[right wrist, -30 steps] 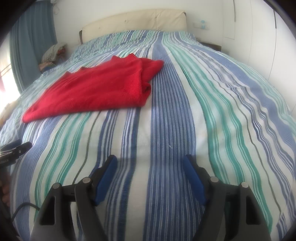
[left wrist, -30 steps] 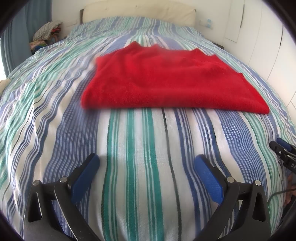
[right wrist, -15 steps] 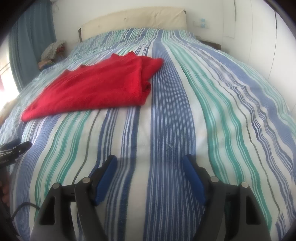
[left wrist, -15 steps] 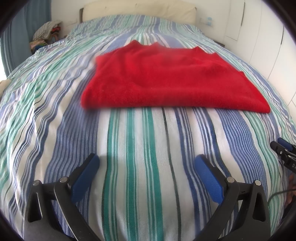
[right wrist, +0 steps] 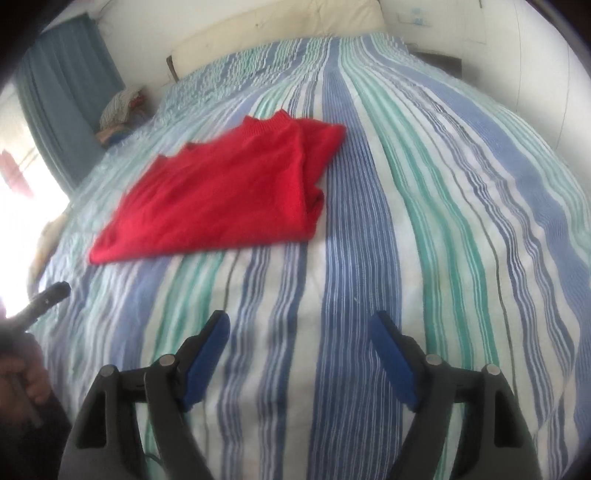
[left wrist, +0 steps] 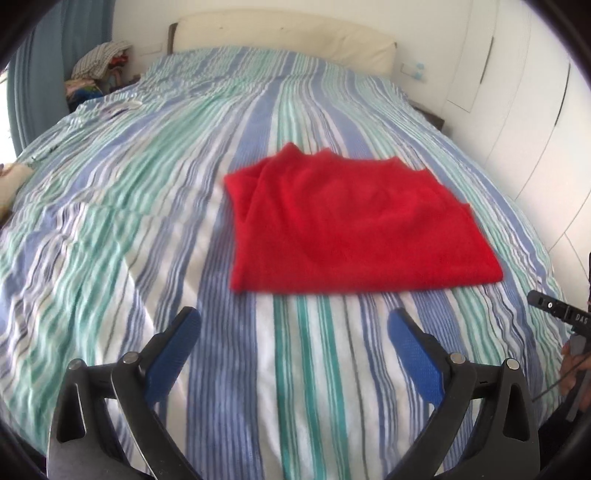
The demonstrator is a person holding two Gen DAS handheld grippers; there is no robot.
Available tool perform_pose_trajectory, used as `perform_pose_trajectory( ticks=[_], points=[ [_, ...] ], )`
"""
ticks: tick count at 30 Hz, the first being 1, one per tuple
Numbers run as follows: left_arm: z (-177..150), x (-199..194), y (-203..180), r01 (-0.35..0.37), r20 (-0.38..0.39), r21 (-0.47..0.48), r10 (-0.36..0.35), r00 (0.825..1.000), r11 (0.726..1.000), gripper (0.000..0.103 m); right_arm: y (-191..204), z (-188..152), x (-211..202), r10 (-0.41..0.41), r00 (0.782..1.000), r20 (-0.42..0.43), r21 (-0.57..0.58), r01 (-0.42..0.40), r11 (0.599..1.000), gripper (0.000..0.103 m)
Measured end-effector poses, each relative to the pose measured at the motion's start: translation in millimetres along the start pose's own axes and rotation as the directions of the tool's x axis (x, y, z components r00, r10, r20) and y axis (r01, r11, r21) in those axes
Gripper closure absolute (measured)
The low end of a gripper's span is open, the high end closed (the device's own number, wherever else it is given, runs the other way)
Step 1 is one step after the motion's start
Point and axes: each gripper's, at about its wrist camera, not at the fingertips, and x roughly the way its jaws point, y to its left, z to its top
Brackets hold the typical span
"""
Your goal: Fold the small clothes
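Observation:
A red knitted garment (left wrist: 351, 225) lies folded flat on the striped bedspread (left wrist: 147, 206). In the right wrist view the same red garment (right wrist: 229, 192) sits up and to the left, its folded edge facing right. My left gripper (left wrist: 293, 321) hovers open over bare bedspread just short of the garment's near edge, holding nothing. Well back and right of the garment, my right gripper (right wrist: 299, 328) also stands apart from it; its jaws are opening and nothing is between them.
A cream headboard (left wrist: 280, 33) runs along the far end of the bed. A heap of other clothes (left wrist: 98, 70) sits at the far left by a blue curtain (right wrist: 66, 88). White wardrobe doors (left wrist: 524, 110) line the right side. A hand (right wrist: 22, 384) shows at the left edge.
Both grippers have lifted and pulled back from the garment, which now looks smaller and farther away in both views. The garment itself lies as before.

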Motion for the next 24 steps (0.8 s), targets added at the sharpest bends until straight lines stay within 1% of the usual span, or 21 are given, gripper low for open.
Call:
perform_pose_trajectory(
  ticks=[2, 4, 5, 7, 8, 10, 11, 12, 13, 14, 17, 19, 20, 23, 24],
  points=[
    [12.3, 2.5, 15.7, -0.025, 0.007, -0.028, 0.025, 1.000, 0.999, 0.002, -5.6, 25.3, -1.1, 0.055, 0.998, 0.007, 0.026, -0.055, 0.998, 0.025],
    [14.8, 4.7, 35.3, -0.053, 0.021, -0.076, 0.055, 0.998, 0.996, 0.002, -15.0, 56.7, 2.9, 0.101, 0.995, 0.025, 0.071, -0.102, 0.992, 0.025],
    [11.7, 5.9, 45.8, -0.061, 0.028, -0.103, 0.064, 0.998, 0.993, 0.002, -19.7, 73.0, 4.9, 0.113, 0.993, 0.043, 0.100, -0.117, 0.988, 0.025],
    [-5.5, 9.3, 65.9, -0.072, 0.045, -0.152, 0.080, 0.996, 0.986, 0.002, -26.0, 102.4, 8.9, 0.137, 0.987, 0.086, 0.149, -0.149, 0.978, 0.025],
    [-16.5, 13.8, 73.4, -0.086, 0.037, -0.165, 0.093, 0.995, 0.983, 0.002, -26.2, 113.7, 9.5, 0.138, 0.984, 0.111, 0.162, -0.155, 0.975, 0.025],
    [-23.1, 31.3, 82.9, -0.150, -0.076, -0.180, 0.138, 0.988, 0.972, 0.003, -24.1, 130.9, 13.2, 0.143, 0.977, 0.157, 0.164, -0.169, 0.972, 0.025],
    [-22.1, 33.7, 85.4, -0.134, -0.078, -0.189, 0.121, 0.990, 0.973, 0.003, -22.0, 138.0, 18.7, 0.150, 0.976, 0.161, 0.165, -0.176, 0.970, 0.025],
    [-22.1, 31.6, 86.4, -0.111, -0.044, -0.192, 0.104, 0.994, 0.975, 0.003, -20.3, 141.6, 26.2, 0.160, 0.975, 0.153, 0.172, -0.186, 0.967, 0.025],
    [-21.0, 30.8, 85.9, -0.103, -0.016, -0.186, 0.102, 0.995, 0.977, 0.003, -20.0, 143.1, 36.2, 0.172, 0.976, 0.136, 0.185, -0.195, 0.963, 0.025],
    [-20.4, 31.9, 84.1, -0.110, -0.008, -0.170, 0.110, 0.994, 0.979, 0.003, -21.8, 142.6, 47.8, 0.182, 0.978, 0.105, 0.204, -0.200, 0.958, 0.025],
    [-21.9, 41.7, 82.6, -0.135, -0.043, -0.148, 0.130, 0.991, 0.980, 0.003, -28.1, 132.3, 86.9, 0.166, 0.986, -0.009, 0.247, -0.159, 0.956, 0.026],
    [-23.0, 44.6, 84.3, -0.142, -0.055, -0.160, 0.135, 0.989, 0.977, 0.003, -34.1, 121.9, 105.3, 0.178, 0.982, -0.066, 0.277, -0.154, 0.948, 0.026],
    [-23.4, 46.0, 85.5, -0.142, -0.059, -0.164, 0.134, 0.989, 0.976, 0.003, -37.2, 116.8, 112.8, 0.202, 0.976, -0.085, 0.297, -0.169, 0.940, 0.026],
    [-25.3, 51.5, 90.5, -0.148, -0.082, -0.185, 0.135, 0.987, 0.972, 0.003, -41.4, 112.0, 115.1, 0.237, 0.969, -0.067, 0.325, -0.204, 0.923, 0.026],
    [-26.1, 52.2, 92.0, -0.149, -0.086, -0.192, 0.134, 0.987, 0.970, 0.003, -43.2, 113.3, 115.7, 0.265, 0.962, -0.058, 0.347, -0.229, 0.909, 0.026]
  ],
)
